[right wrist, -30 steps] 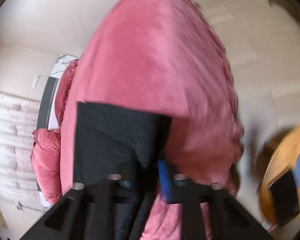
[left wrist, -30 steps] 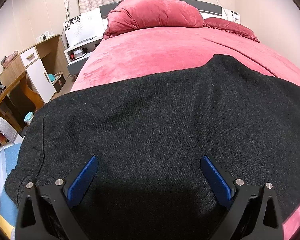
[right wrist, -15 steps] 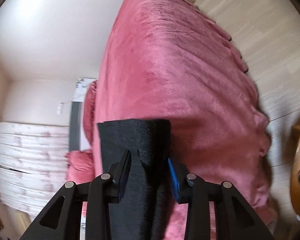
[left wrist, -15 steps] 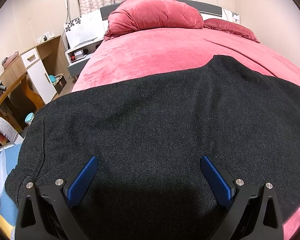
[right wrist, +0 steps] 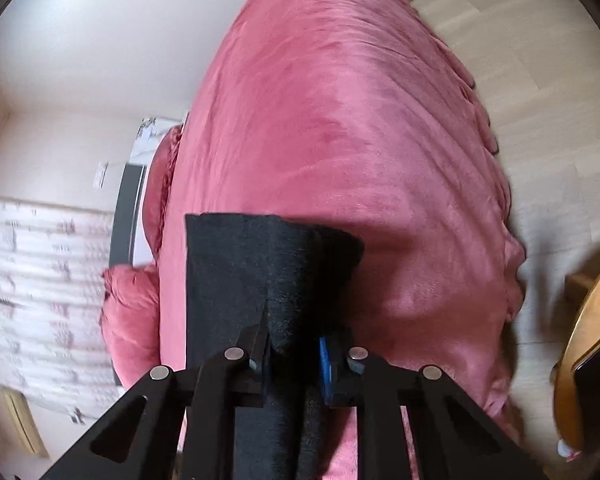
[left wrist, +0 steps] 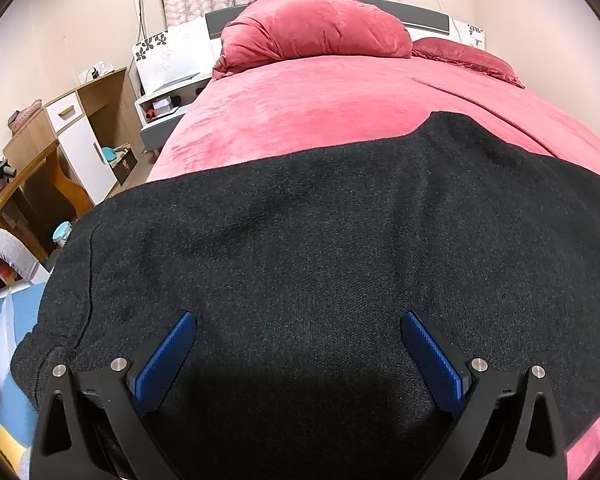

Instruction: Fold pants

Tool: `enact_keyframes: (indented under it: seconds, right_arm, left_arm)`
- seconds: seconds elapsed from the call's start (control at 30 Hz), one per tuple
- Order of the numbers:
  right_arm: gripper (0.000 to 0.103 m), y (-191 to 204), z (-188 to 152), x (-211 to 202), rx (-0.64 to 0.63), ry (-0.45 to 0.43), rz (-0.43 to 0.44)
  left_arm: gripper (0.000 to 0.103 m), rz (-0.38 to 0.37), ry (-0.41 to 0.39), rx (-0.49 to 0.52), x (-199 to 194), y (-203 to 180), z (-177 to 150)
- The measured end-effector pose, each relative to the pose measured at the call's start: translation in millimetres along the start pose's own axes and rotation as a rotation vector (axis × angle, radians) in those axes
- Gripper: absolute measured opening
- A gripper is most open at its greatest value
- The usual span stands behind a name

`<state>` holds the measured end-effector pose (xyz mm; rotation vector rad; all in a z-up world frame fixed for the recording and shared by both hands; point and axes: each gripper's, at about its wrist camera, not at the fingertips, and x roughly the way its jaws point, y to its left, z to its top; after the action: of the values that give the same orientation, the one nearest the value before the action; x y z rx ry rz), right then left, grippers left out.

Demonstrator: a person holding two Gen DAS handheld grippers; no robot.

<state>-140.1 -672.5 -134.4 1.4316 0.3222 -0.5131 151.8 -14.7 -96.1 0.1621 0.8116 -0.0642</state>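
Black knit pants [left wrist: 320, 220] lie spread across the near part of a pink-red bed cover [left wrist: 320, 100]. My left gripper [left wrist: 299, 320] hovers low over them, its blue pads wide apart and open, gripping nothing. In the right wrist view a fold of the pants [right wrist: 240, 260] rises off the bed cover [right wrist: 360, 120] and runs back between the fingers. My right gripper [right wrist: 292, 336] has its jaws closing, and the narrow pads pinch that bunched fabric.
Red pillows [left wrist: 316, 24] lie at the headboard. A nightstand [left wrist: 162, 100], a wooden cabinet [left wrist: 80, 132] and a desk [left wrist: 16, 196] stand left of the bed. A round wooden table [right wrist: 592, 360] stands on the pale floor [right wrist: 540, 60] at the bed's other side.
The right gripper's jaws stood wider around the fabric half a second ago and have narrowed onto it again, with the view shifting a little. The left gripper and the spread pants have not moved.
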Motion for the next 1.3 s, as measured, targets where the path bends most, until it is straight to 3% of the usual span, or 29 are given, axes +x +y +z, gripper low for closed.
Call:
enact_keyframes:
  seconds: [0.23,0.4,0.63,0.87,1.1,1.3]
  right_arm:
    - [0.013,33,-5,-4,-0.056,-0.009,-0.052]
    - [0.012,85,-14,-5,-0.204,0.013,-0.111]
    - [0.012,149,-39,-5,-0.317,0.056,-0.094]
    - [0.012,193,-76,-1,-0.397,0.094,-0.085]
    - [0.012,242,-133,4,-0.52,0.167,-0.016]
    - [0.012,280,-232,20,-0.709,0.289,0.07]
  left_arm:
    - [0.103,-0.002,0.006,-0.008,0,2,1]
    - [0.103,-0.003,0.037,-0.043,-2,5,6]
    - [0.103,-0.05,0.025,-0.076,-20,6,5]
    - [0.103,-0.11,-0.038,-0.12,-47,21,-4]
    - [0.103,-0.123,-0.143,-0.209,-72,44,-13]
    - [0.103,-0.152,-0.158,-0.253,-77,56,-24]
